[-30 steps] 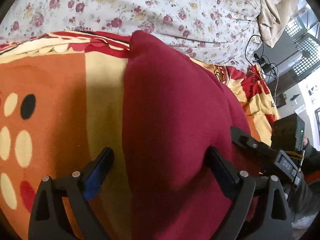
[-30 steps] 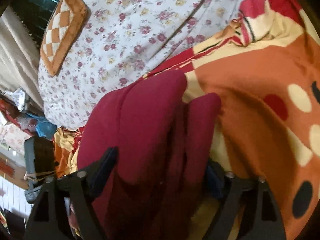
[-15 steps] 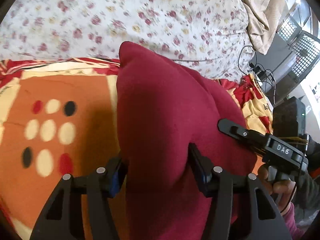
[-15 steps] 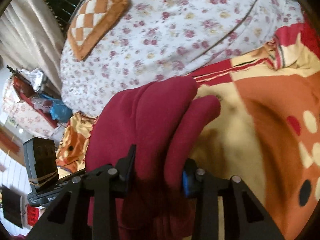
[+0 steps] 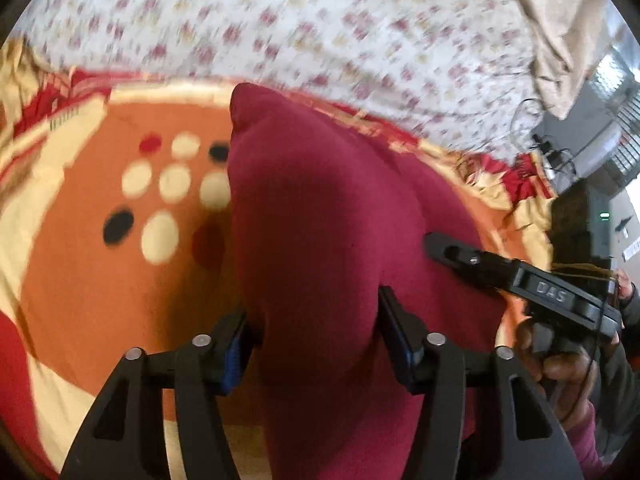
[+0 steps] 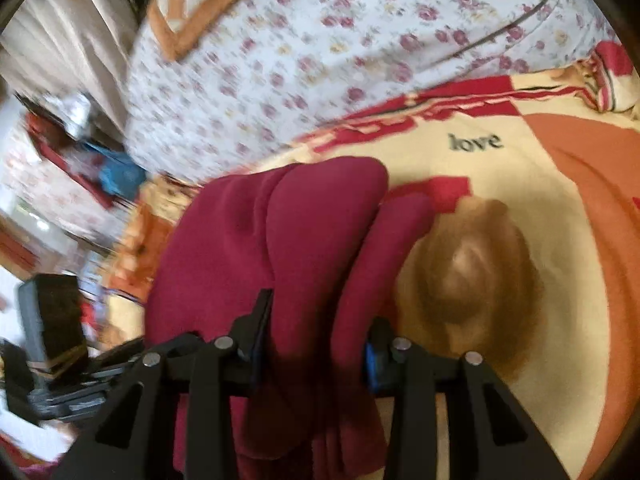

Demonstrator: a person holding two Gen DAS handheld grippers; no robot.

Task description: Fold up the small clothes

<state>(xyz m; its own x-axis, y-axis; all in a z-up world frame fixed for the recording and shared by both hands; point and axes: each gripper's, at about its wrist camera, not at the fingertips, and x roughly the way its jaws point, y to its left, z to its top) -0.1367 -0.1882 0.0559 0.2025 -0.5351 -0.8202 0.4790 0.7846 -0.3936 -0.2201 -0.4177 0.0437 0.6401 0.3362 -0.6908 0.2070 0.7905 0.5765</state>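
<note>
the maroon garment (image 5: pixel 320 216) looks soft, thick and light, bunched between the clenched jaws of both the left gripper (image 5: pixel 316 332) and right gripper (image 6: pixel 316 336), so hold its folded edges.

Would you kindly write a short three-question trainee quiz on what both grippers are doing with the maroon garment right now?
1. True or false: the left gripper is shut on the maroon garment.
2. What does the right gripper grip? A) floral sheet B) maroon garment C) nothing
3. Fill in: the word printed on the blanket is ____.

Key: 1 true; 2 B; 3 love
</note>
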